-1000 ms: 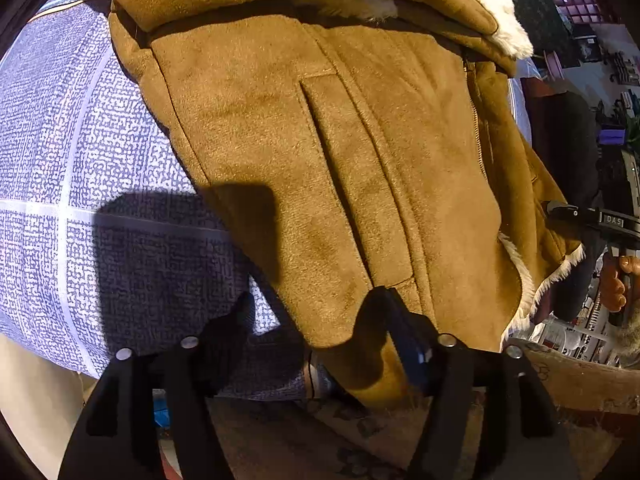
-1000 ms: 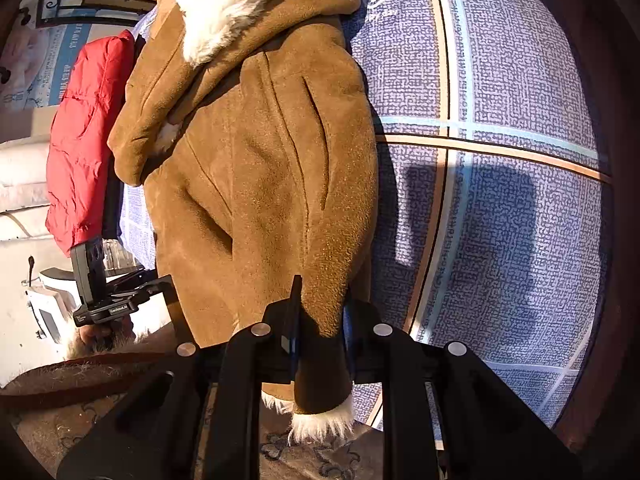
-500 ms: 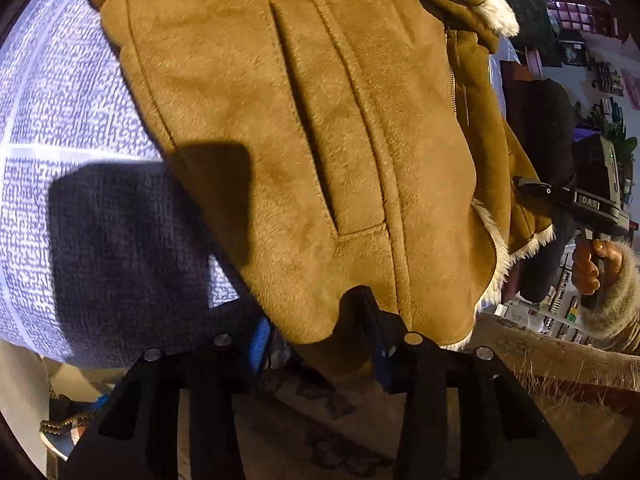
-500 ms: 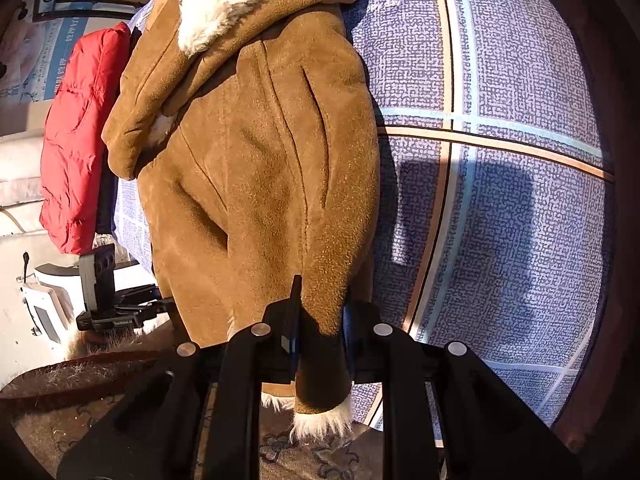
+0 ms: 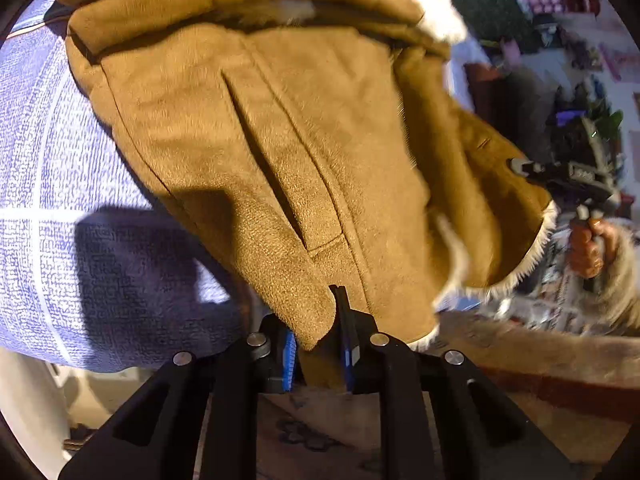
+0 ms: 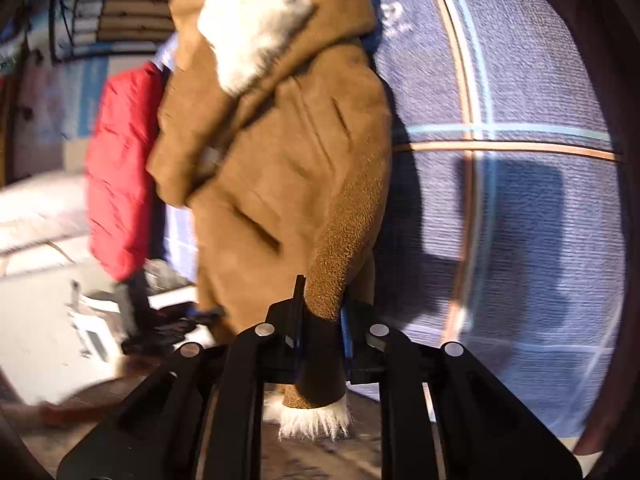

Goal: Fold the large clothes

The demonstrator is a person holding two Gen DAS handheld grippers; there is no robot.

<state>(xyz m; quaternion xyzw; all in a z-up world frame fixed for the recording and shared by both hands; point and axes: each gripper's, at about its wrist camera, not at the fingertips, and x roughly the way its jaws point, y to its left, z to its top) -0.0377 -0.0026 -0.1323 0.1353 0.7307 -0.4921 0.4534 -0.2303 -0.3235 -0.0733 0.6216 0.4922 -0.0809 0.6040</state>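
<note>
Clearly the thick tan suede coat with white fur trim [image 5: 280, 152] looks heavy and floppy. It lies on the blue patterned bed cover [image 5: 60, 200], hem at six o'clock. The left gripper [image 5: 318, 344] and right gripper [image 6: 320, 336] are each pinched tight on the hem corners, good spots to hold.

Tan coat [image 5: 280, 140] on patterned bedspread [image 5: 60, 200]

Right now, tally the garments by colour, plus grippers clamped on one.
Brown coat: 1
Red jacket: 1
Grippers clamped on the coat: 2, left gripper and right gripper
Total: 2 garments, 2 grippers
</note>
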